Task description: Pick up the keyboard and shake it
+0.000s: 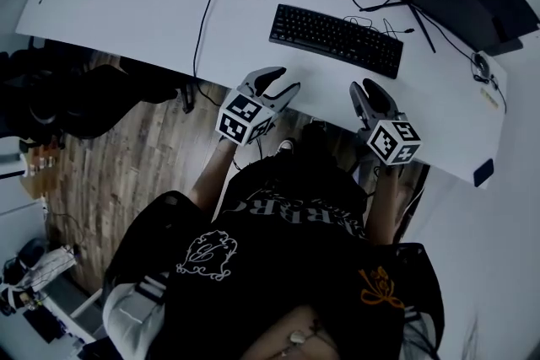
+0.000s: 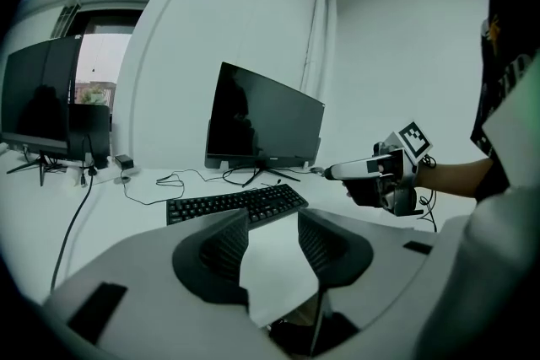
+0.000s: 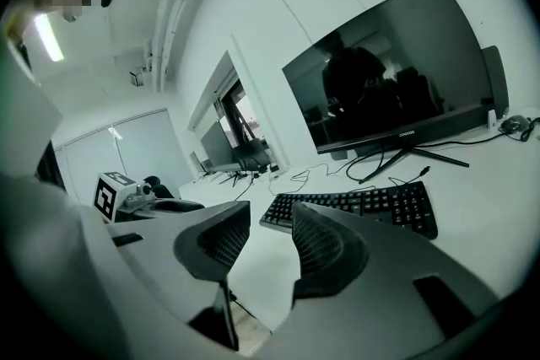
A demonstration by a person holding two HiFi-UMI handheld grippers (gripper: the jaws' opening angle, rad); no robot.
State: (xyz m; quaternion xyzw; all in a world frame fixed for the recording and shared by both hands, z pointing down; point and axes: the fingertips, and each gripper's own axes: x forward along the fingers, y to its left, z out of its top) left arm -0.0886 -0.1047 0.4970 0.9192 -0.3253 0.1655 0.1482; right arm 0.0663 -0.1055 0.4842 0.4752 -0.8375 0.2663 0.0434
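Top [image 1: 278, 265]: black, white lettering and emblem, orange emblem.
Left gripper [image 1: 283, 82], right gripper [image 1: 369, 88]: grey shells, ribbed dark pads.
Marker cubes [image 1: 245, 118]: white, black square patterns.

The worktop [image 1: 126, 21] looks like smooth white stuff, fairly matt. The keyboard [image 1: 336, 38] is black plastic, matt too. The monitor [image 3: 396, 72] screen is glossy enough to mirror the room. The floor [image 1: 126, 173] is brown wood planks with visible grain. The left tongs [image 2: 272, 219] and right tongs [image 3: 270, 211] look like matt grey plastic, with finely ribbed pads [image 2: 226, 249]. The person's shirt [image 1: 287, 265] is black cloth.
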